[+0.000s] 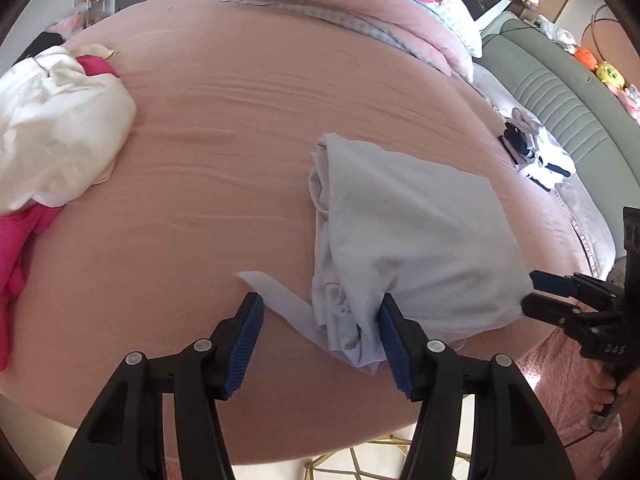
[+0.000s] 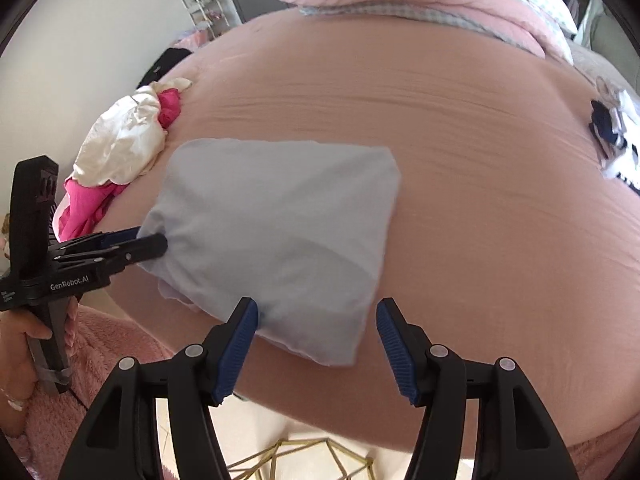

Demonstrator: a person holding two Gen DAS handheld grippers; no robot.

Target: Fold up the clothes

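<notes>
The folded pale blue garment lay on the pink bed, just ahead of both grippers. The left gripper and right gripper both stood open, gripping nothing, each with cloth edges between its jaws.

hidden: bunched folds under pale blue garment | cut off: pink clothing at left edge | too small: plush toys

Folded garment on bed, clothes pile at its left.

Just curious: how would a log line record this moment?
task: fold clothes | left gripper: open | right gripper: open | blue garment: folded on bed
</notes>
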